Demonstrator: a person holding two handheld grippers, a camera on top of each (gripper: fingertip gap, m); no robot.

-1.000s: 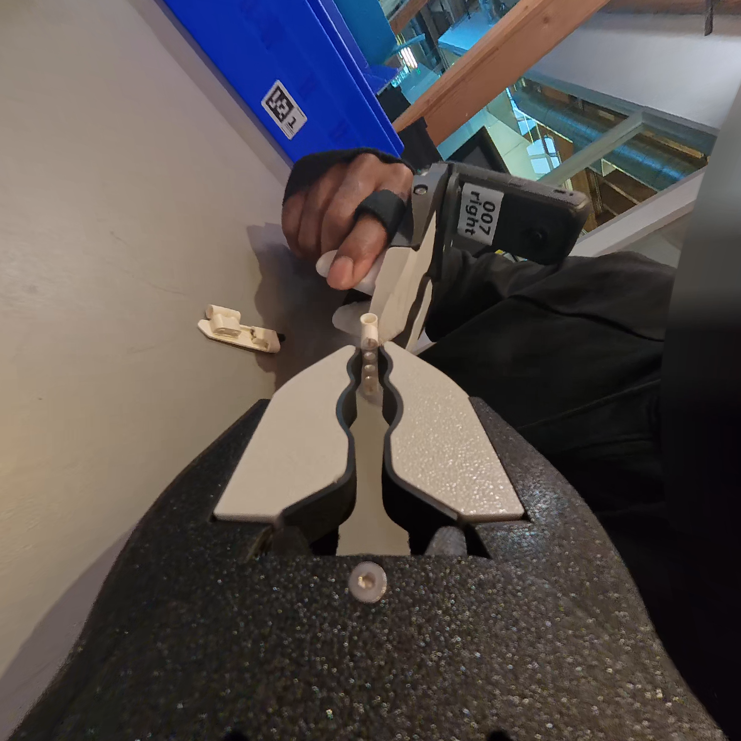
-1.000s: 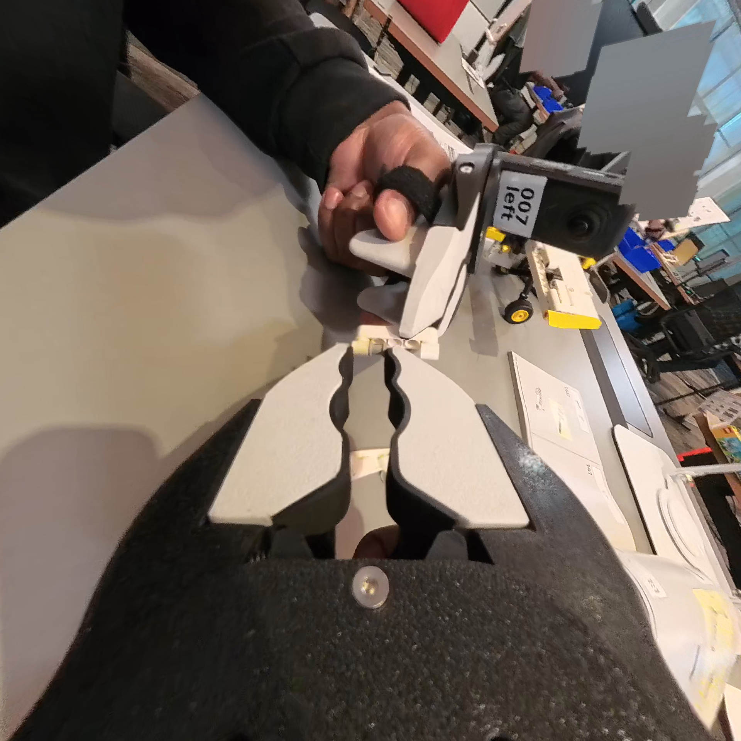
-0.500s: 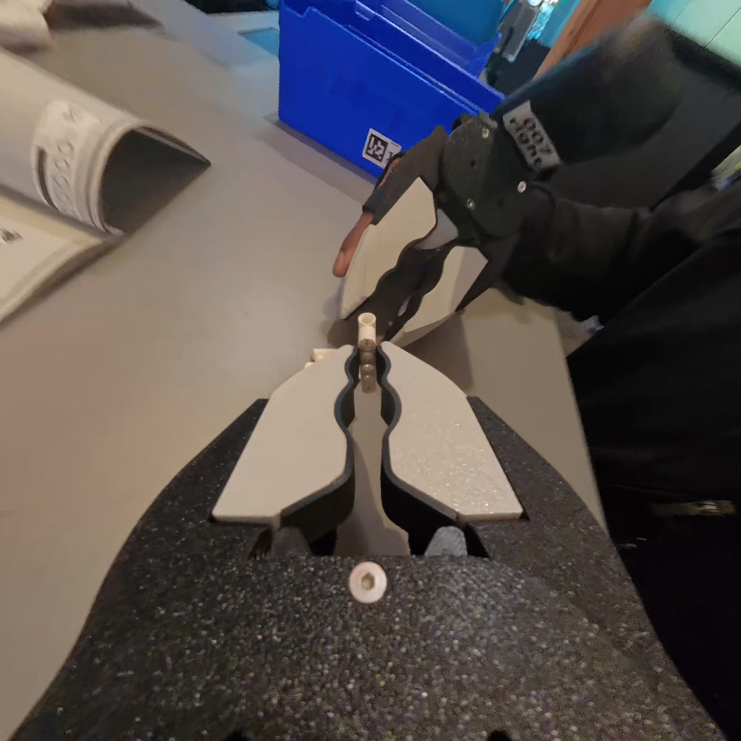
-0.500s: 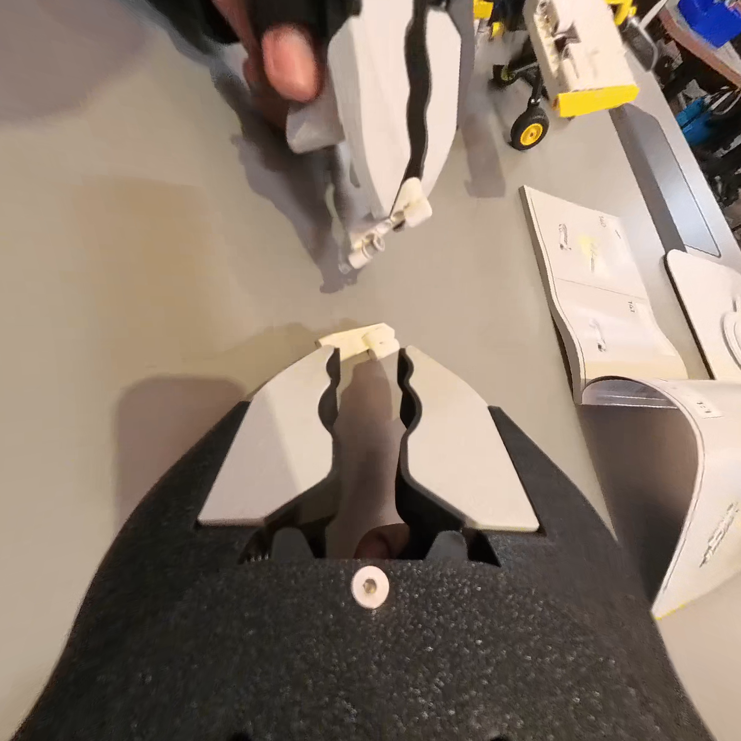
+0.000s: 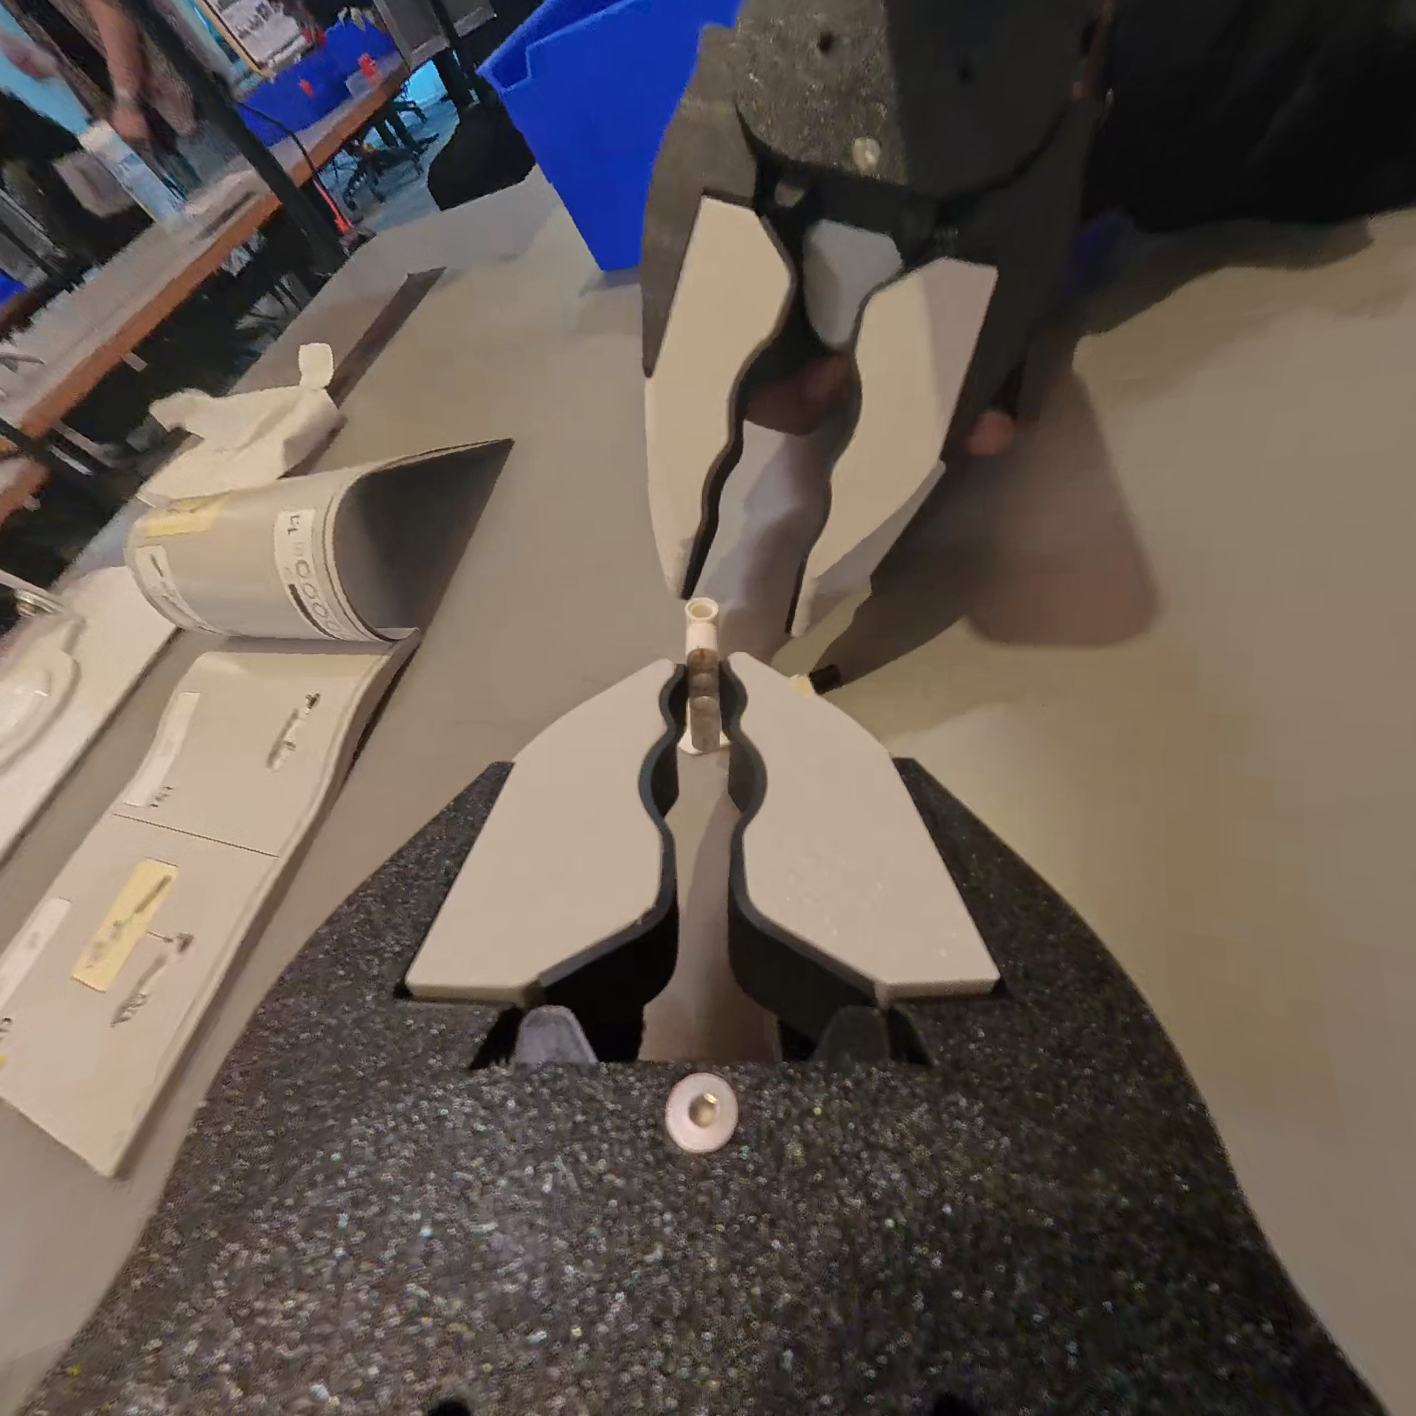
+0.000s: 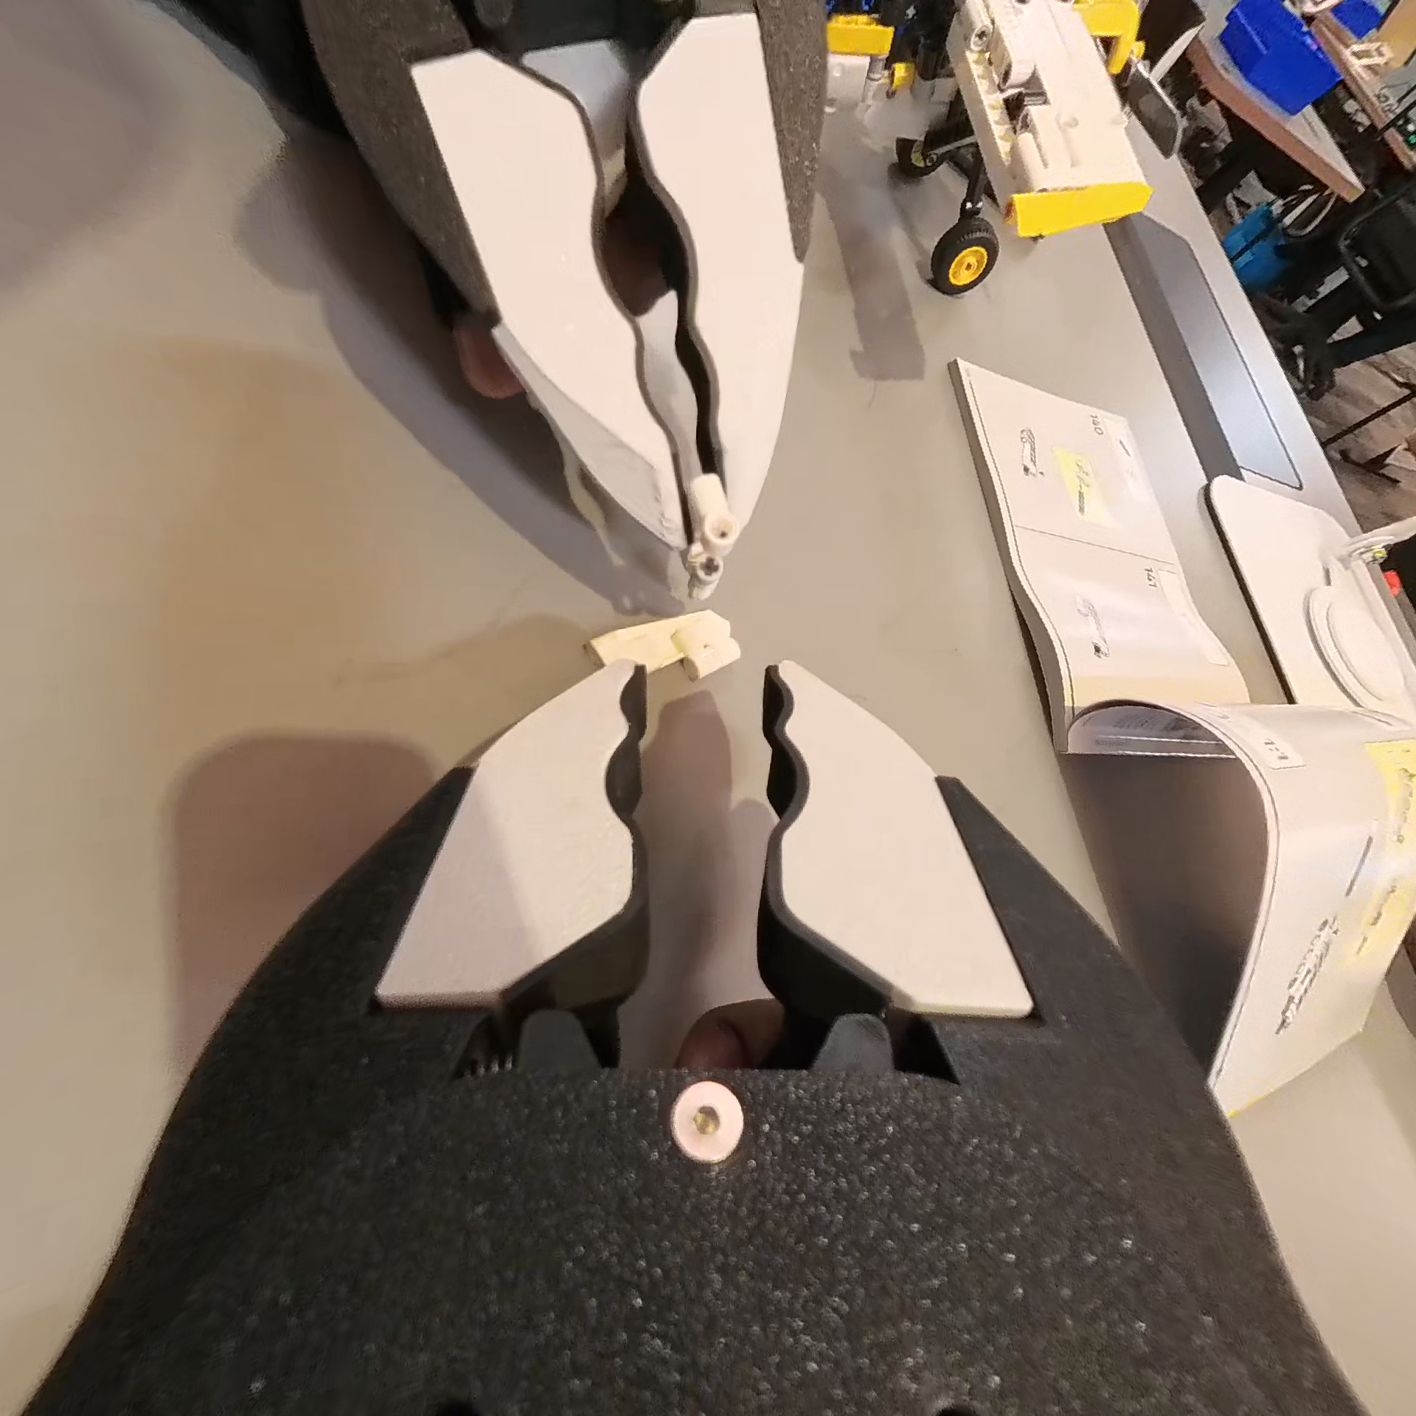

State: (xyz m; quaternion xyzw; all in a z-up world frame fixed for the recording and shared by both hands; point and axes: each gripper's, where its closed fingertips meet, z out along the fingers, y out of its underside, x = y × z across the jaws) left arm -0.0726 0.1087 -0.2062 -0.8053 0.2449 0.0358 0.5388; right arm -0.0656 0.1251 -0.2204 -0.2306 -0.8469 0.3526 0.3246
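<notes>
My left gripper (image 5: 703,674) is shut on a small white brick piece (image 5: 703,636) made of a short beam with a tube end that sticks out past the fingertips. The same gripper (image 6: 701,529) and piece (image 6: 709,529) show in the right wrist view, just above the table. My right gripper (image 6: 705,674) is open and empty, low over the grey table (image 6: 230,536). A cream flat brick piece (image 6: 667,640) lies on the table just beyond its fingertips, between the two grippers. The right gripper (image 5: 739,605) shows open in the left wrist view.
An open instruction booklet (image 6: 1073,521) with a curled page (image 5: 306,552) lies beside the grippers. A white and yellow wheeled brick model (image 6: 1019,115) stands farther back. A blue bin (image 5: 598,122) stands at the table's far side. A white tray (image 6: 1302,598) lies near the booklet.
My right gripper opened, let go of the piece held in the left gripper, drew back and dropped toward the cream piece on the table. The left gripper kept its grip and turned.
</notes>
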